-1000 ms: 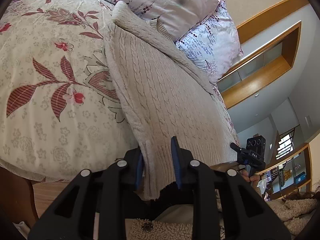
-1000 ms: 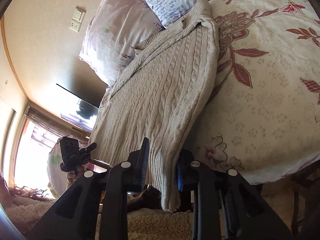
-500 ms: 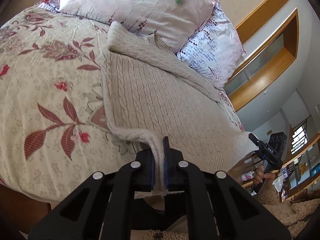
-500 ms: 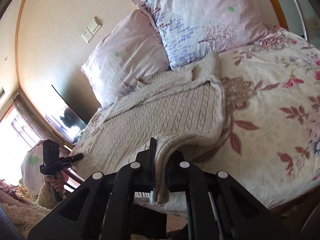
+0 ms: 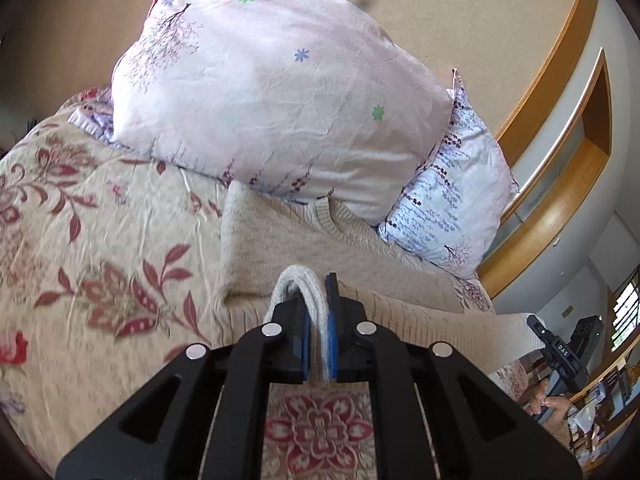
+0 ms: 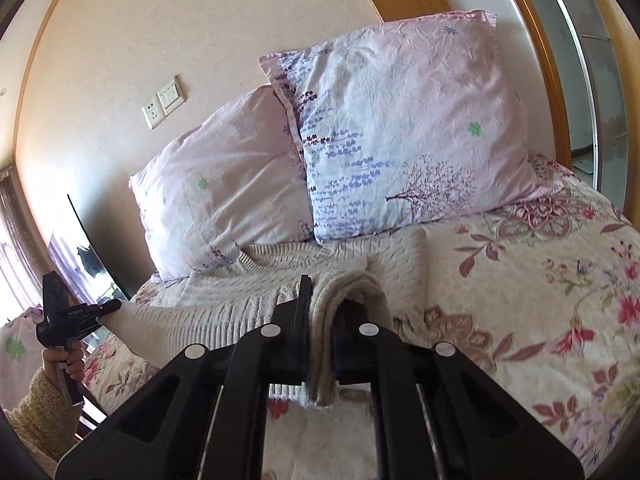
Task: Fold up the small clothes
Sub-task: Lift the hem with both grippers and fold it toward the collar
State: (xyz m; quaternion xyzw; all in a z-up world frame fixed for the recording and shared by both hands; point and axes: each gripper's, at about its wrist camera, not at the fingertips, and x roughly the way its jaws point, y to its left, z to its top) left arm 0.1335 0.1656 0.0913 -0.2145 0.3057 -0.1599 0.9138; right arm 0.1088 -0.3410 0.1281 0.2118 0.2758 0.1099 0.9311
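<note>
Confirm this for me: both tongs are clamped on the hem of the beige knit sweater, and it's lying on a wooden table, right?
Not a table. Both wrist views show the sweater lying on a floral bedspread below two pillows. The left tongs and right tongs are indeed clamped on its hem.

The cable-knit sweater (image 5: pixel 320 236) is cream-beige with a ribbed collar. The bedspread (image 5: pixel 100 248) is pale beige, printed with dark red leaves and pink-red flowers. The pink pillow (image 5: pixel 272 92) carries small green and blue blossoms and purple sprigs; at its 4 o'clock, the pale blue-white pillow (image 5: pixel 452 200) shows violet flower rows and a tree motif. The left gripper (image 5: pixel 318 320) is black with blue pads. The wall (image 6: pixel 180 32) is beige, its trim honey-coloured wood.
</note>
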